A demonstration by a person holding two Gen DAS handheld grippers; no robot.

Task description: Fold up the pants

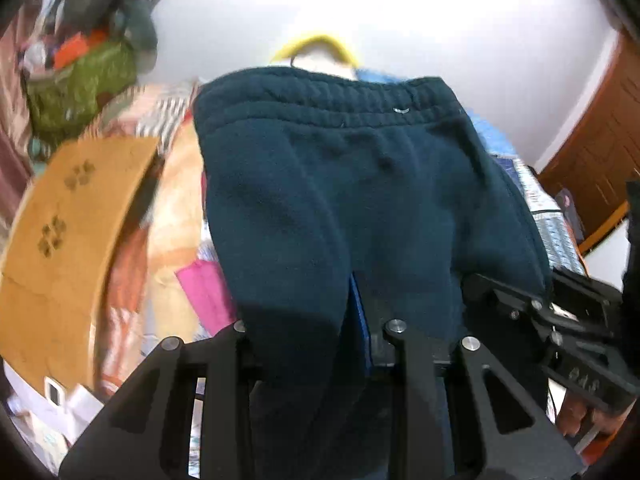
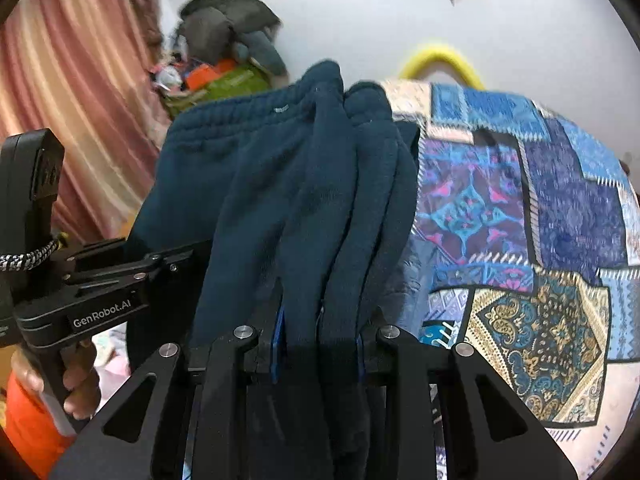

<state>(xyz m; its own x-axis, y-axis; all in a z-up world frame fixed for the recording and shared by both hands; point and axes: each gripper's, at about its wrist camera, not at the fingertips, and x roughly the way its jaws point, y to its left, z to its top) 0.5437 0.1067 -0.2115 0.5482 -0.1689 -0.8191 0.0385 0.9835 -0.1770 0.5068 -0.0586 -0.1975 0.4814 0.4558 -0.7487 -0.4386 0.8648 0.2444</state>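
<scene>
Dark teal fleece pants [image 1: 340,184] hang from both grippers, waistband at the far end over the bed. My left gripper [image 1: 316,344] is shut on a thick fold of the pants, which drape over its fingers. My right gripper [image 2: 318,340] is shut on bunched folds of the same pants [image 2: 304,184]. The right gripper also shows in the left wrist view [image 1: 560,320] at the pants' right edge. The left gripper shows in the right wrist view [image 2: 120,280] at their left edge.
A patchwork bedspread [image 2: 520,220] lies under and right of the pants. A yellow hoop [image 2: 440,56] stands against the white wall. A pile of clothes and bags [image 1: 88,60] sits at the back left, an orange box [image 1: 72,220] at the left, a pink curtain [image 2: 60,80] beyond.
</scene>
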